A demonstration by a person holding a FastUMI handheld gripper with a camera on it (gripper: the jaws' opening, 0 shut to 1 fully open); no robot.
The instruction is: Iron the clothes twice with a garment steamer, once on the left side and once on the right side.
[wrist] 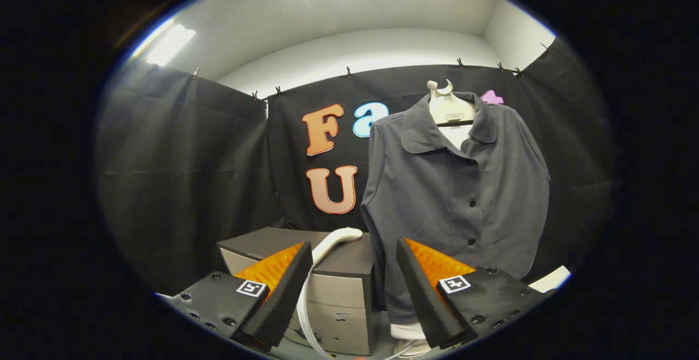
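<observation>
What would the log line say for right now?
gripper: open, empty | steamer handle: on cabinet, beyond fingers | grey shirt: hanging, untouched

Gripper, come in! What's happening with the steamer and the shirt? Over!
Gripper open, holding nothing. White curved garment steamer lies on grey drawer cabinet, just beyond the fingers. Dark grey buttoned shirt hangs on pale mannequin.

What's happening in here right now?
A hand-held gripper's tongs are open and empty, pointing toward a grey shirt hanging on a dummy. A white steamer rests on a cabinet just beyond the tongs, its cord hanging down. Nothing is picked up, so ironing has not begun.
</observation>
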